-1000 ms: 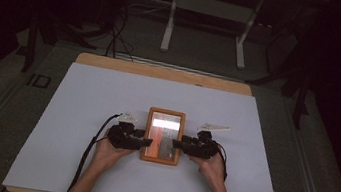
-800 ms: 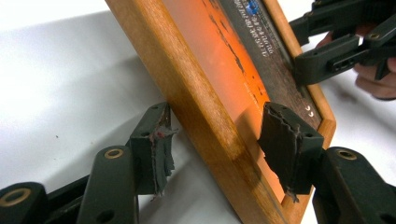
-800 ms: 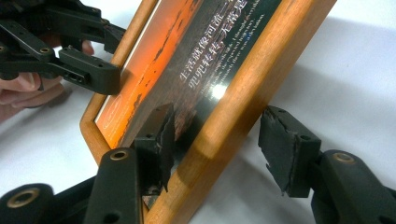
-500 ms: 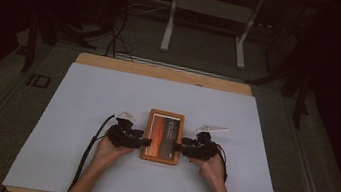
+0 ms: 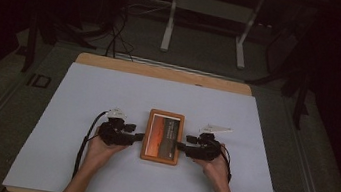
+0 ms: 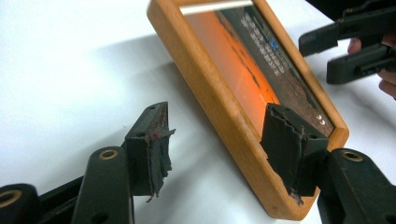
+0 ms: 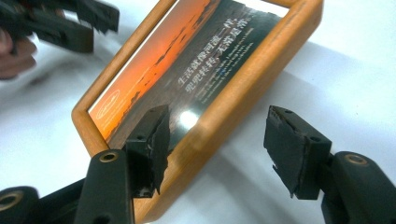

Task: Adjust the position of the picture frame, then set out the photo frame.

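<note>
On the white table (image 5: pixel 80 113), open tools flank the wooden picture frame (image 5: pixel 163 136).

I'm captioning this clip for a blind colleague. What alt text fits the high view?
A wooden picture frame with an orange sunset print lies flat on a white table. A person's hands hold the left gripper and right gripper at its two long edges, jaws open. A dark floor with stands and cables lies beyond.
</note>
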The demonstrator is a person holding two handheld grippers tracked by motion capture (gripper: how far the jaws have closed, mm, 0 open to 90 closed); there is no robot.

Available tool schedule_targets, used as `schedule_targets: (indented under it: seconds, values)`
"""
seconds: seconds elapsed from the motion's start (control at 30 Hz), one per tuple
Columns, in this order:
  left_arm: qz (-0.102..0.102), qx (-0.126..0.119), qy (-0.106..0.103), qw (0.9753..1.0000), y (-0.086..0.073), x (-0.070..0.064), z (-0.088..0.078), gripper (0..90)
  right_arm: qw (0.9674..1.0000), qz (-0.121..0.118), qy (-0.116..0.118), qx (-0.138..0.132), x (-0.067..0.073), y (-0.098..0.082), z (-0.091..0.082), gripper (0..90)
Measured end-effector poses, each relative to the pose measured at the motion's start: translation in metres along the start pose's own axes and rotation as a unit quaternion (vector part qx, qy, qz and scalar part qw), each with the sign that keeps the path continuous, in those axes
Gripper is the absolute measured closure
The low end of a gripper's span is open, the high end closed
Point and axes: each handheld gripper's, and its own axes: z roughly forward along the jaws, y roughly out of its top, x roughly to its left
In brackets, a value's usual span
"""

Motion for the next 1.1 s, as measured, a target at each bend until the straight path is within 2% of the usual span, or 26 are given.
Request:
schedule_targets:
  seconds: [0.2, 0.3, 0.43, 0.57, 0.63, 0.7, 0.8, 0.87, 0.97, 1.1]
  values:
    - [-0.007, -0.018, -0.003, 0.9998, 0.004, -0.002, -0.011, 44.1, 0.9997, -0.022, -0.007, 0.004, 0.006, 0.003, 0.000, 39.8]
    - [-0.007, -0.022, -0.001, 0.9997, 0.006, -0.005, -0.015, 44.1, 0.9996, -0.025, -0.012, 0.003, 0.007, 0.004, 0.000, 39.9]
    - [-0.012, -0.023, -0.013, 0.9996, 0.007, -0.007, -0.017, 44.9, 0.9992, -0.035, -0.016, 0.006, 0.010, 0.008, -0.001, 41.9]
    - [-0.009, -0.026, -0.013, 0.9995, 0.010, -0.011, -0.021, 45.4, 0.9985, -0.050, -0.022, 0.006, 0.015, 0.015, -0.002, 43.8]
    - [-0.006, -0.024, -0.006, 0.9997, 0.010, -0.014, -0.022, 46.4, 0.9982, -0.056, -0.022, 0.003, 0.017, 0.019, -0.002, 50.4]
    - [0.001, -0.014, 0.010, 0.9998, 0.011, -0.018, -0.023, 48.1, 0.9981, -0.059, -0.019, -0.009, 0.019, 0.024, -0.002, 59.1]
    - [0.011, -0.007, 0.009, 0.9999, 0.011, -0.024, -0.022, 49.2, 0.9973, -0.062, -0.033, -0.021, 0.022, 0.031, -0.002, 69.7]
    - [0.018, -0.005, 0.010, 0.9998, 0.011, -0.028, -0.022, 49.3, 0.9968, -0.065, -0.033, -0.033, 0.023, 0.036, -0.001, 76.2]
    - [0.030, -0.004, 0.014, 0.9994, 0.012, -0.033, -0.022, 49.8, 0.9949, -0.079, -0.049, -0.039, 0.024, 0.043, 0.003, 86.9]
    - [0.042, -0.006, 0.018, 0.9989, 0.013, -0.037, -0.025, 50.2, 0.9939, -0.085, -0.059, -0.038, 0.022, 0.050, 0.010, 89.8]
